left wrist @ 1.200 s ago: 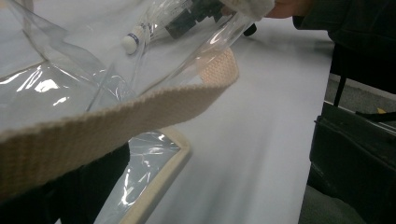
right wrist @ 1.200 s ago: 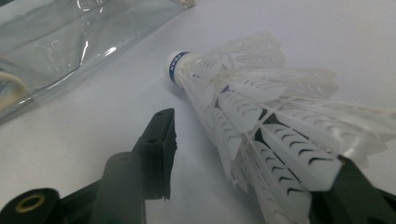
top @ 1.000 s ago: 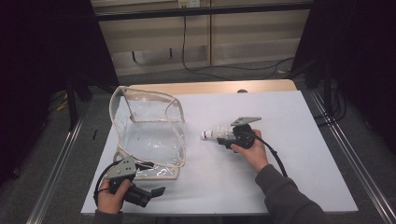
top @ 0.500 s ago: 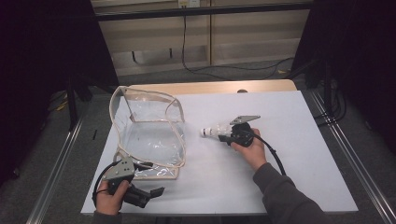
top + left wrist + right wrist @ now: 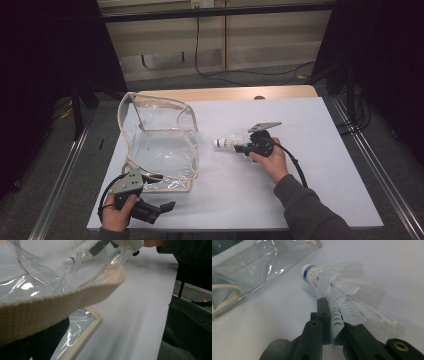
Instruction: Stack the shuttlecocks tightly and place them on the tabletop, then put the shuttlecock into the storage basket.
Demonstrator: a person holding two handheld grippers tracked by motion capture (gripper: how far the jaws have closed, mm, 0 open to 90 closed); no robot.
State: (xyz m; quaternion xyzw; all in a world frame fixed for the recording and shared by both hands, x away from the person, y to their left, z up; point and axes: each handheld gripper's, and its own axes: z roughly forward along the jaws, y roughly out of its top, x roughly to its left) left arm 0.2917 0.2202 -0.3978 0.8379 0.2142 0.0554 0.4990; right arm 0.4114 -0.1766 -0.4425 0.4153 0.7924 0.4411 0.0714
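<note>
My right gripper (image 5: 235, 145) sits mid-table, pointing left, its jaws having just closed and now clamped tight, my hand wrapped around its rear. My left gripper (image 5: 167, 206) lies at the near-left edge, pointing right, gripped from below.

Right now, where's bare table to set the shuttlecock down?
Free: the white tabletop right of the right tongs holding the shuttlecock, and the near strip between both hands. Crowded: the left side, under the clear bag, with the left tongs at its near edge.
</note>
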